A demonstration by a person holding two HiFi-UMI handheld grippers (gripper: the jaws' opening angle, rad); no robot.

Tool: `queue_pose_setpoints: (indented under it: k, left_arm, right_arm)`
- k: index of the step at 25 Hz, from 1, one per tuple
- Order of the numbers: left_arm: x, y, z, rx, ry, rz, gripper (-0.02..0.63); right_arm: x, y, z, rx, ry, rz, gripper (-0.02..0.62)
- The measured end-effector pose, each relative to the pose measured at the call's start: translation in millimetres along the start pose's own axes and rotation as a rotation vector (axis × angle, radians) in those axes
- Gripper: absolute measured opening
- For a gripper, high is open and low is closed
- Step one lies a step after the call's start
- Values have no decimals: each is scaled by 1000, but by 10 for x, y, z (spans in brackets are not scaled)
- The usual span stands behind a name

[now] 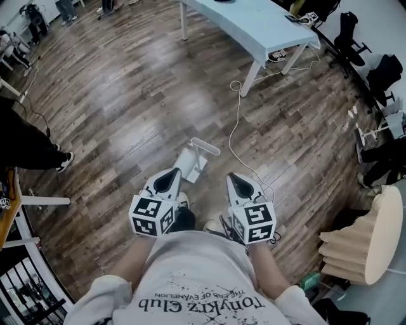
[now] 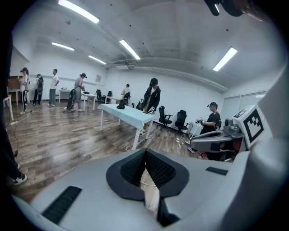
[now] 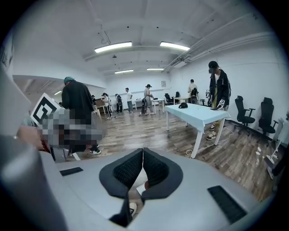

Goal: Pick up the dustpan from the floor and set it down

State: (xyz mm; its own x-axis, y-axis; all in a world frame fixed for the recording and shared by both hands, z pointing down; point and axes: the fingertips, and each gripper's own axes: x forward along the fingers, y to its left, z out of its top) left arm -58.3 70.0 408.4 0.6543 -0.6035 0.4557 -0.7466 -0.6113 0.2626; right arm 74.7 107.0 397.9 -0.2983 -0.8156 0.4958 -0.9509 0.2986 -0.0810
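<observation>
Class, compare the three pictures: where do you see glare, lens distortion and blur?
Head view: pale glare patches on the wooden floor; the table edge bows, wide-angle distortion. Left gripper view: dark rounded corners, ceiling lights blown white. Right gripper view: the same round vignette; a mosaic patch at left, added afterwards.

Brightly lit from ceiling strip lights (image 2: 79, 11), with pale glare on the wooden floor (image 1: 158, 70) at upper centre of the head view. Strongly fisheye-curved in both gripper views, black at the corners, soft close up.
</observation>
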Motion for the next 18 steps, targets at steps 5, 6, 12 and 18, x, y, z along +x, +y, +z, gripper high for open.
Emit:
queue_pose_setpoints:
  k: [5,6,12,18]
  left_arm:
    - [173,188,194,41,9,-75,23]
    - [193,217,206,41,14,-89,23]
    - [299,315,144,37,55,-132,23]
    - [424,321,245,25,54,-113,23]
  right_arm:
    - [276,-26,185,17,-8,-58,26]
    - [319,-17,223,9,-9,-70,26]
    - [474,-40,315,4,-2,-104,26]
    - [467,-282,350,16,-20,-129,26]
